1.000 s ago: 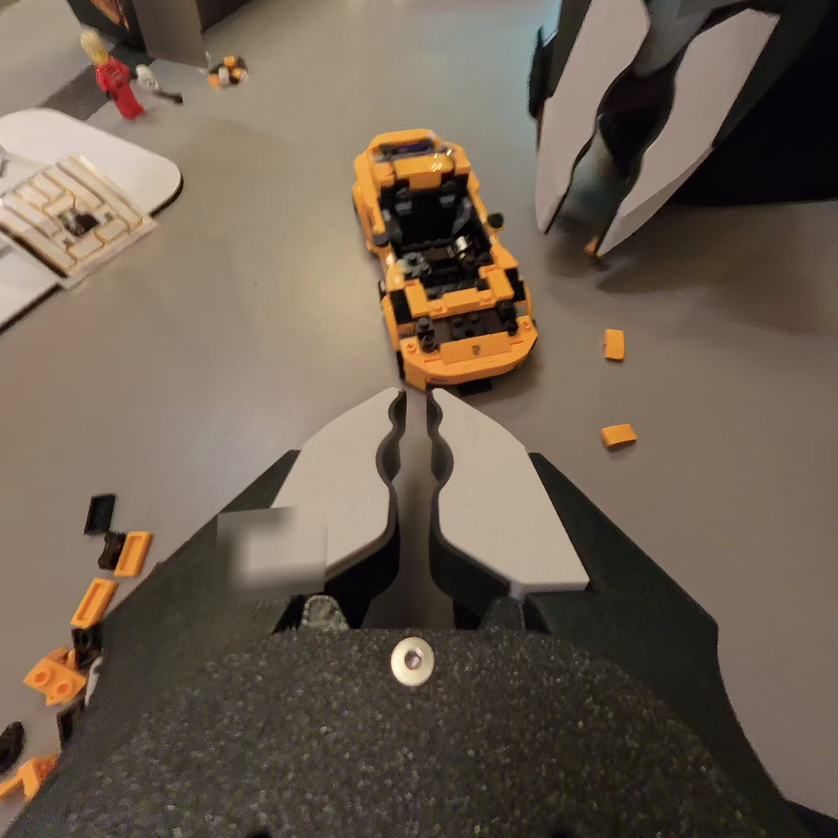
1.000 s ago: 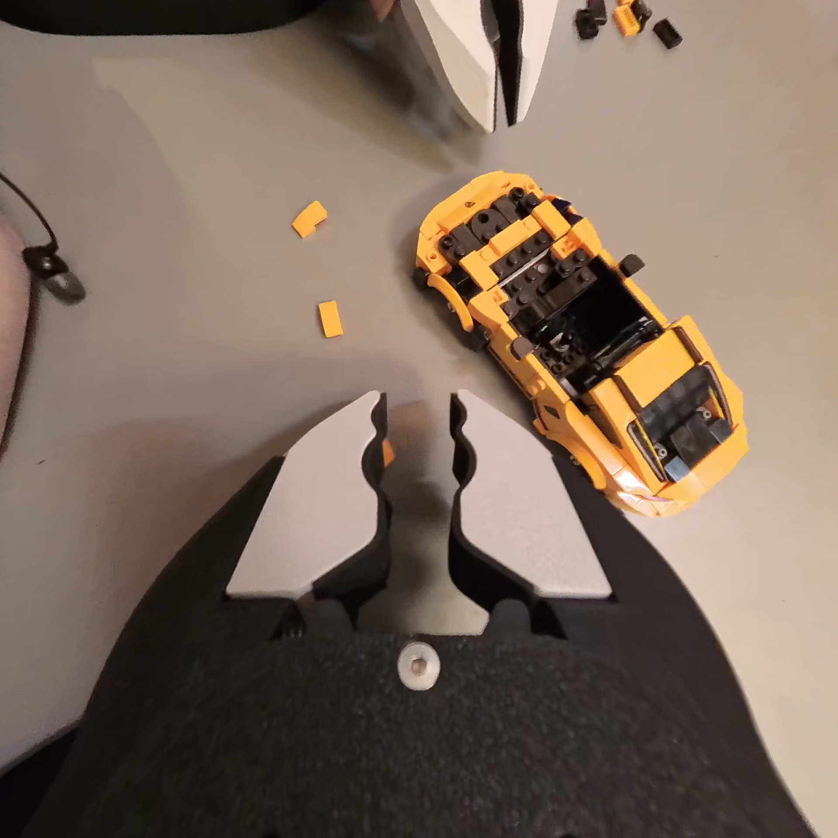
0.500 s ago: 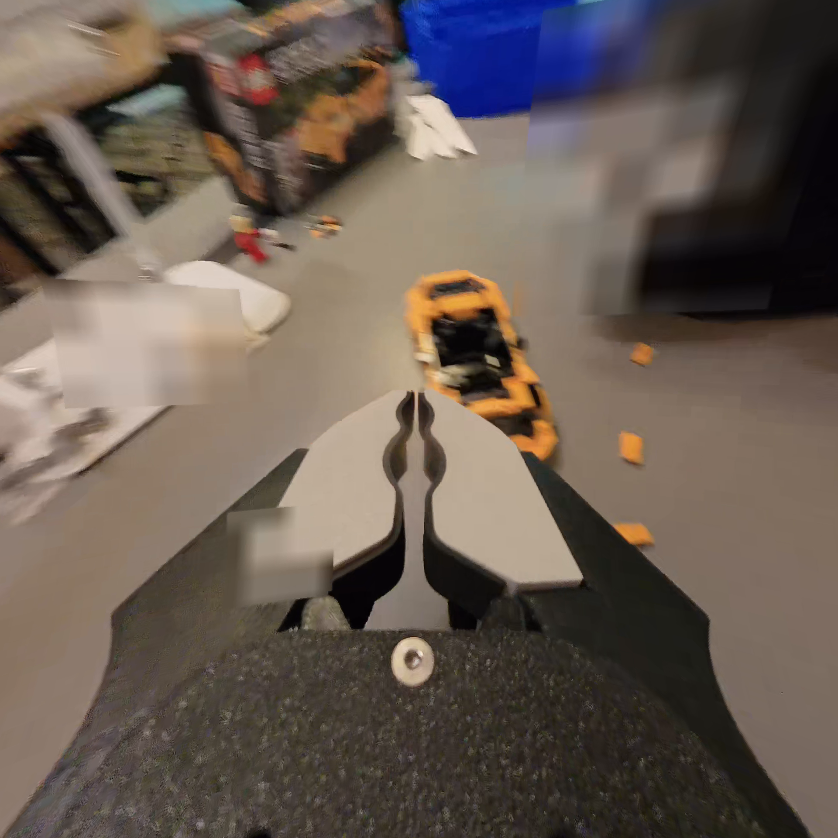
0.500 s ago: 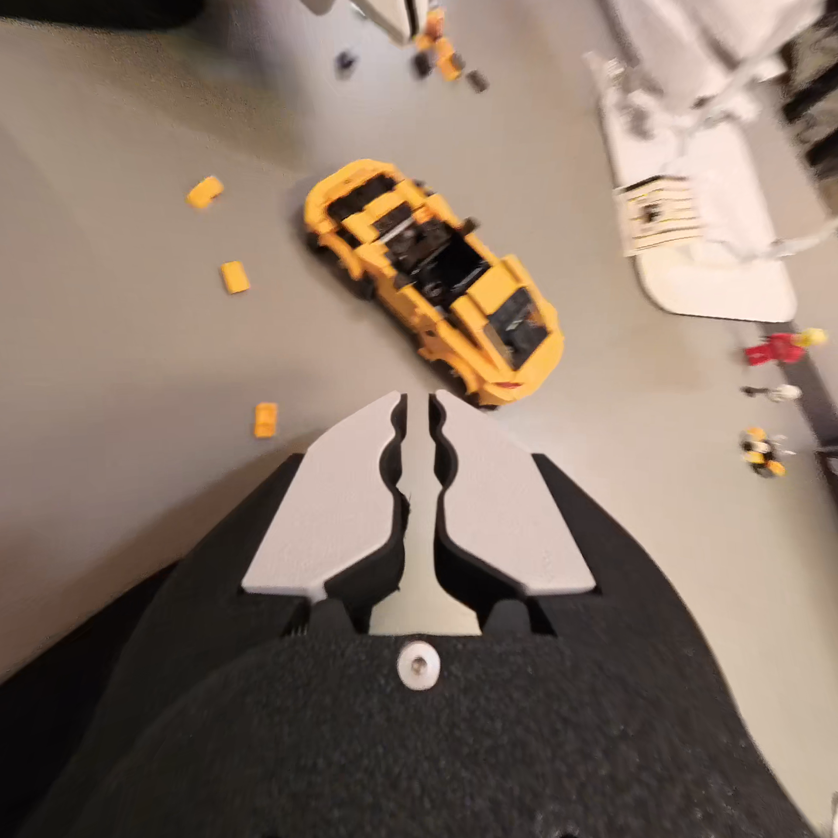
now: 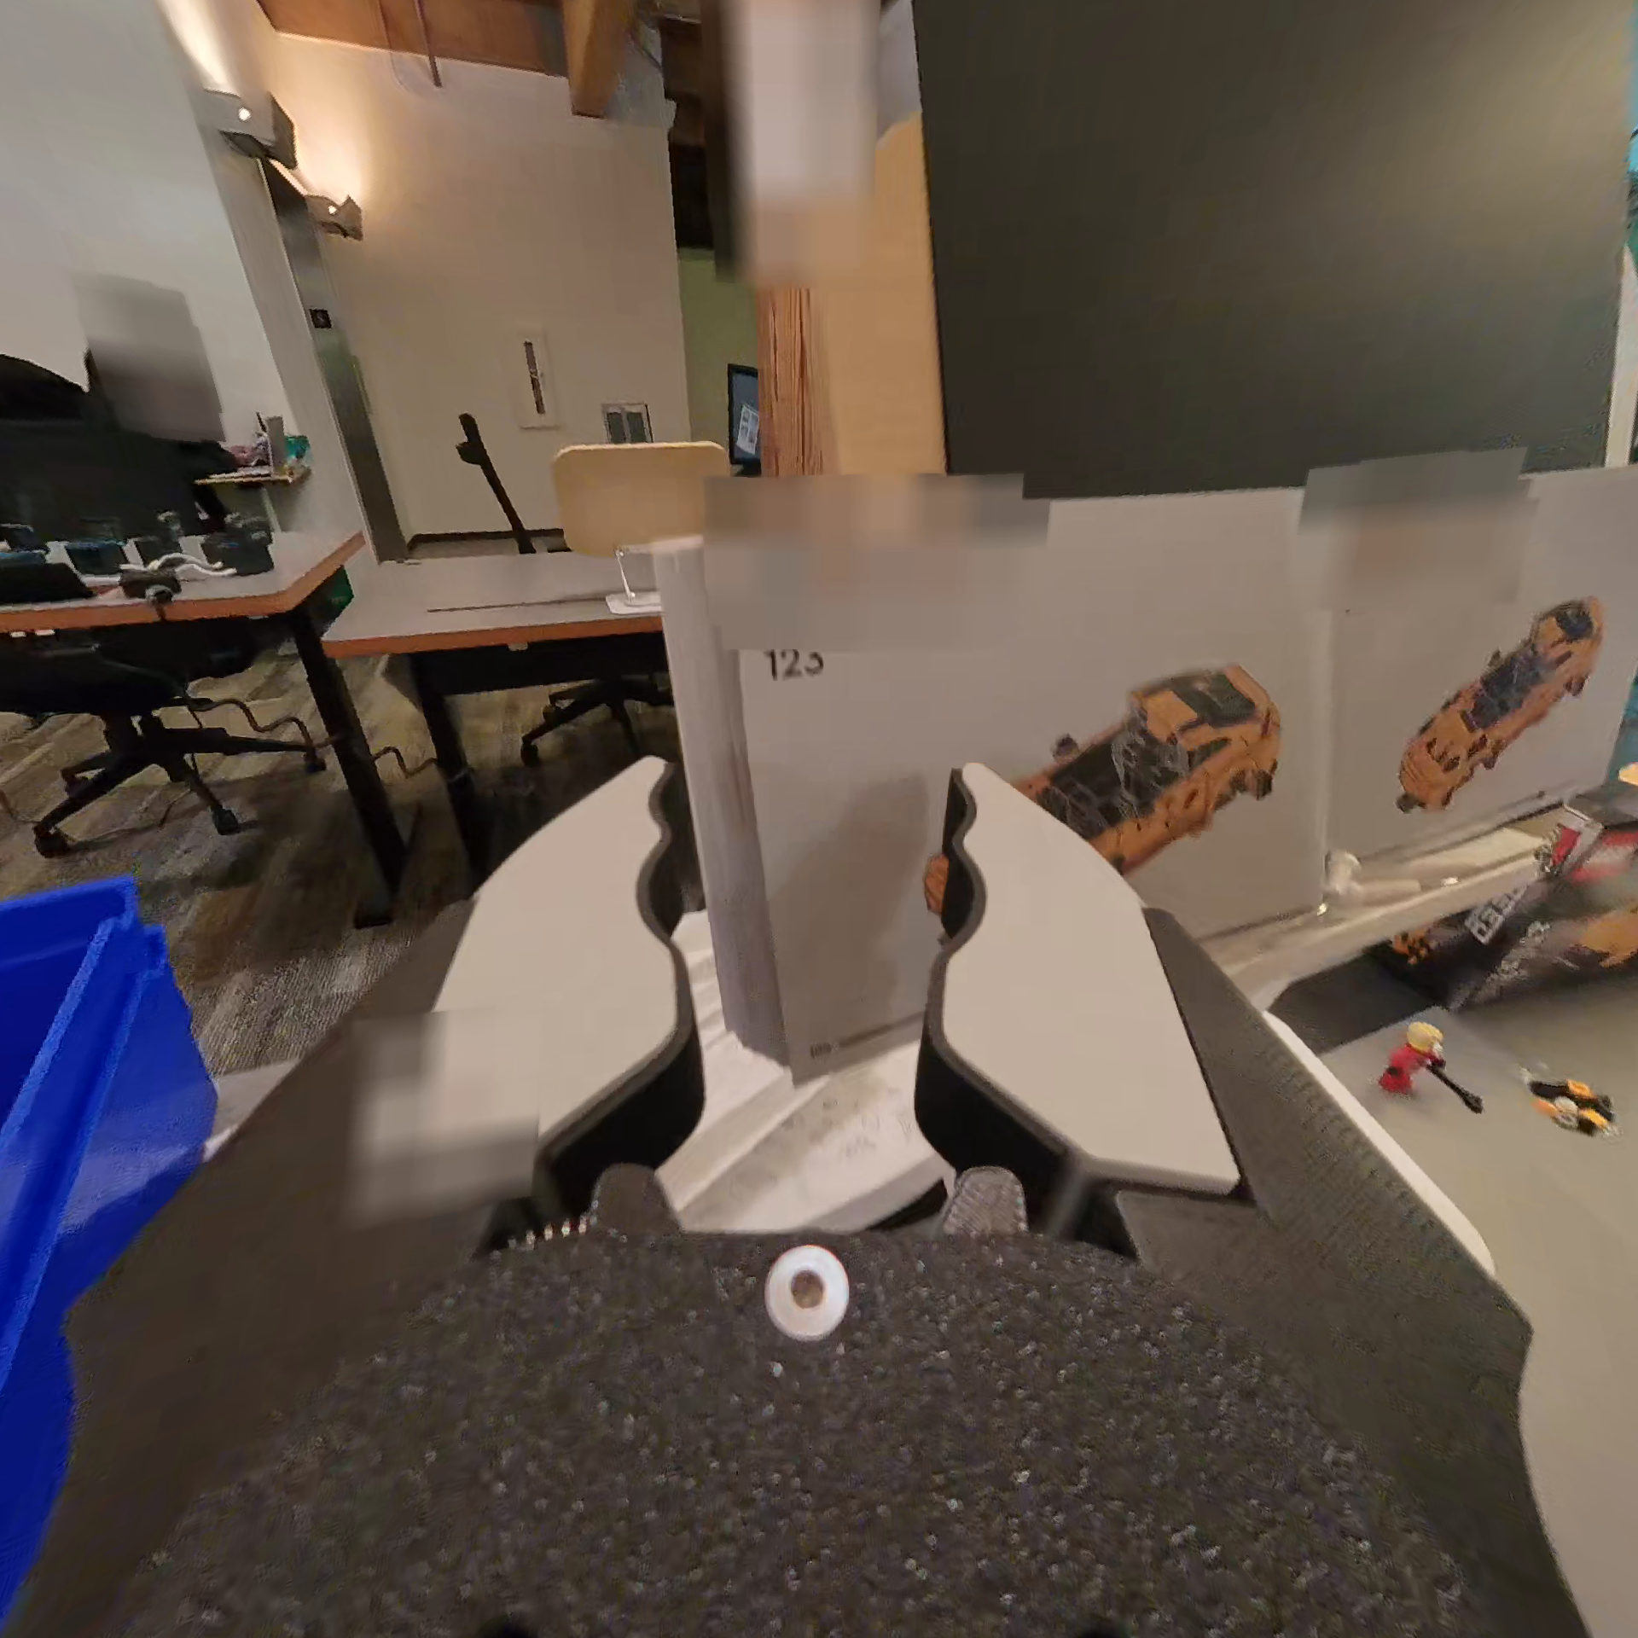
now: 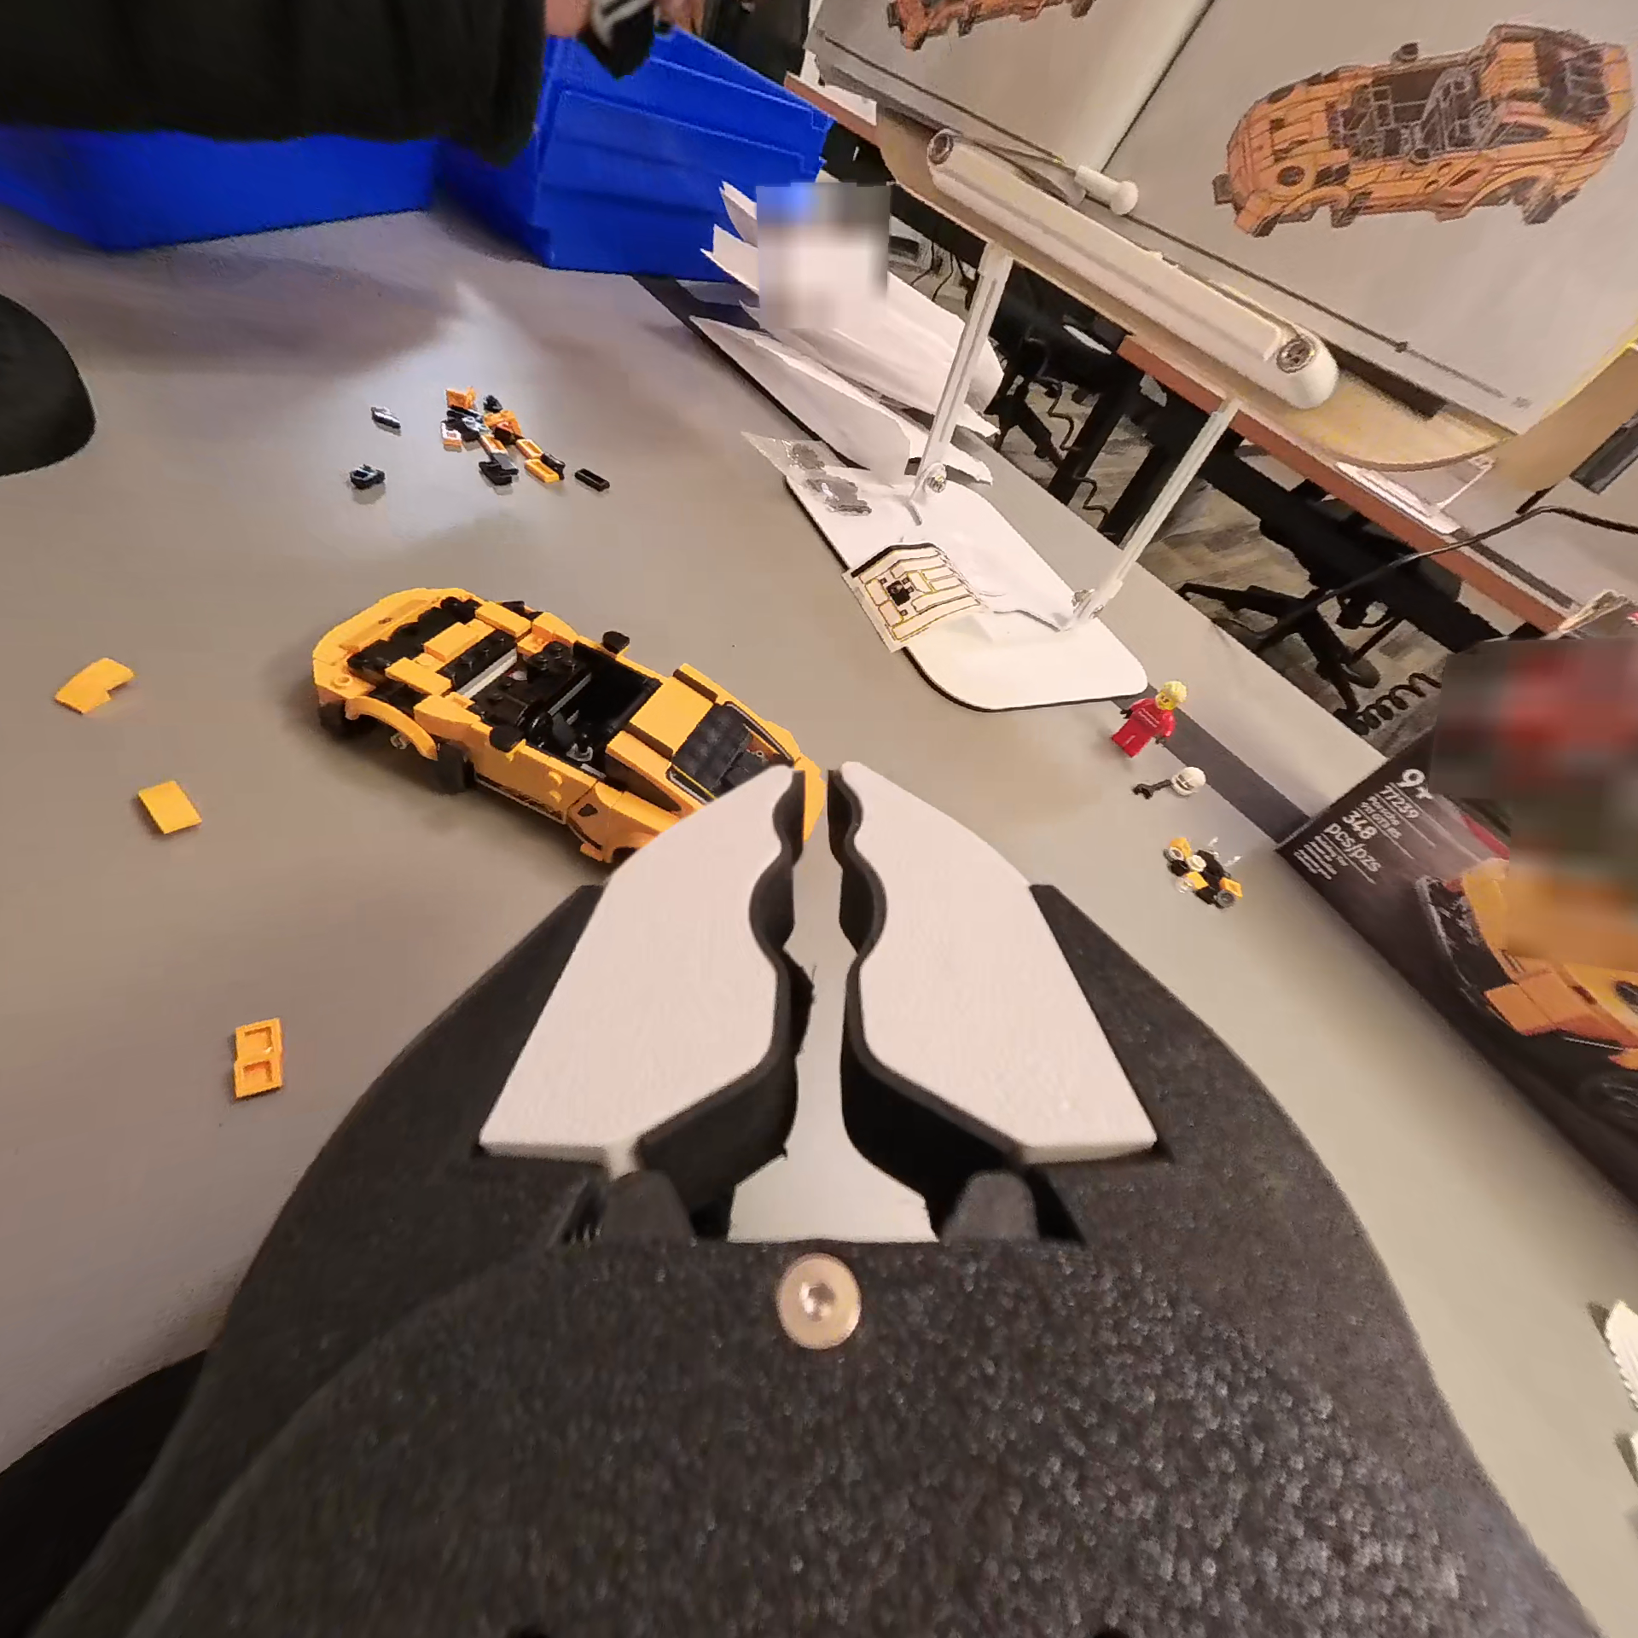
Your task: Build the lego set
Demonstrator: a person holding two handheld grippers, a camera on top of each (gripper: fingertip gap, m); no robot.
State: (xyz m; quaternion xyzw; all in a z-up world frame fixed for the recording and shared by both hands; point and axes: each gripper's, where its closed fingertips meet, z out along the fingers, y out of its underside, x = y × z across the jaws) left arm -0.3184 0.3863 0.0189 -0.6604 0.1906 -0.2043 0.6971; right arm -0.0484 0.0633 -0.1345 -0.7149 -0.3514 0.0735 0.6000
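Note:
The partly built orange and black lego car [image 6: 532, 709] stands on the grey table [image 6: 354, 886], just left of and beyond my right gripper [image 6: 820, 780], which is shut and empty above the table. Three loose orange pieces [image 6: 168, 807] lie left of the car. A small pile of orange and black pieces [image 6: 496, 439] lies farther back. My left gripper [image 5: 811, 780] is open, raised in front of the instruction booklet [image 5: 1019, 798] on its stand. Its jaws stand either side of the booklet's left page edge [image 5: 722, 842], with no visible contact. The car is out of the left wrist view.
The white booklet stand [image 6: 1019, 656] is behind the car, with the booklet [image 6: 1329, 222] above it. A red minifigure [image 6: 1148, 718], a small helmet piece [image 6: 1183, 782] and a tiny orange build [image 6: 1205, 873] stand near the set's box [image 6: 1462, 957]. Blue bins [image 6: 665, 159] are at the back. Left tips to right tips: about 45 cm. My left tips are about 45 cm from the tiny orange build [image 6: 1205, 873], my right tips only 25 cm. My left wrist view [image 5: 1577, 1095] looks at it from another angle.
My left gripper swung up from the car to the instruction booklet and opened wide. My right gripper drew back from the car, tilted up and closed.

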